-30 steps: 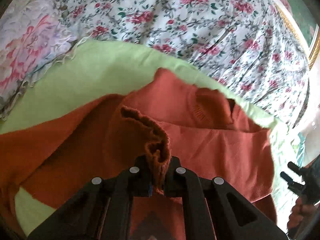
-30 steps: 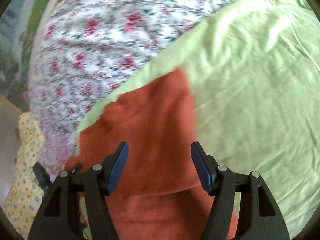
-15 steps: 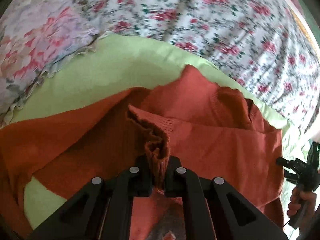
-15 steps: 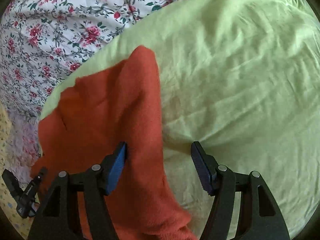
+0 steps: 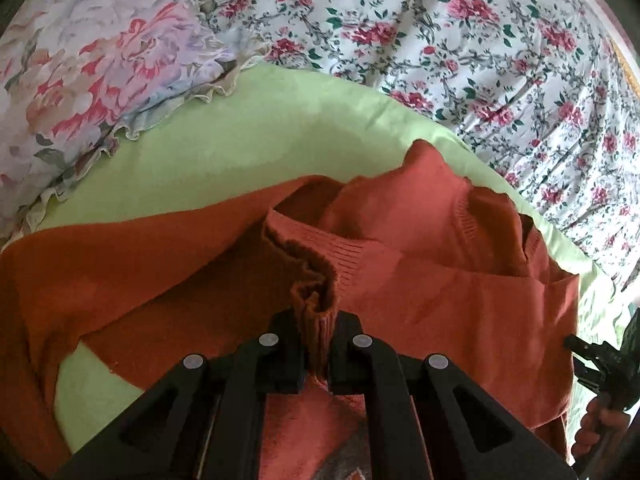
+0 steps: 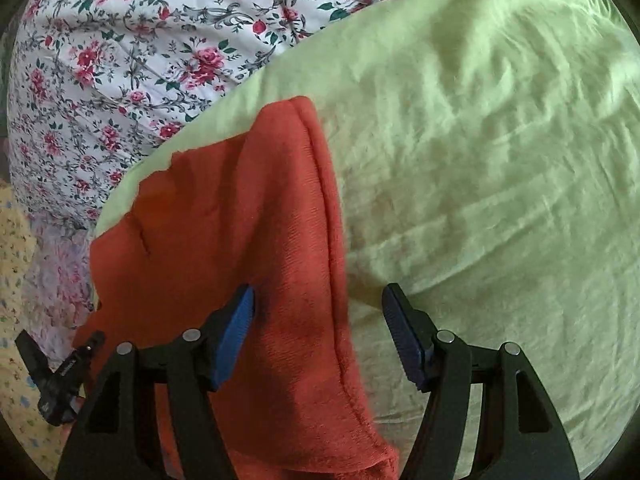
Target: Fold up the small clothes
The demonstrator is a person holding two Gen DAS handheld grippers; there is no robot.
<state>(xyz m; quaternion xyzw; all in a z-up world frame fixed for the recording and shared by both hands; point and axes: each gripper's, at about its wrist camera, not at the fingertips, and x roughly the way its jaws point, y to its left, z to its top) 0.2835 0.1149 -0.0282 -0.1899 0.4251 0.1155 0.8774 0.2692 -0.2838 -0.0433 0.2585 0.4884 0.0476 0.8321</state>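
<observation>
Between left gripper (image 5: 315, 344) fingers: pinched orange sweater (image 5: 440, 300) cuff.

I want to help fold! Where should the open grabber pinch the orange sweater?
Probably the sweater's long hemmed edge, lying flat on the green sheet. The right gripper hangs open right over it, so come straight down, one finger either side.

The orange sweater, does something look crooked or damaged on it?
No damage shows. The orange sweater lies rumpled on the green sheet, its ribbed edge bunched where the left gripper pinches it. The right gripper hangs open over a sweater edge.
</observation>
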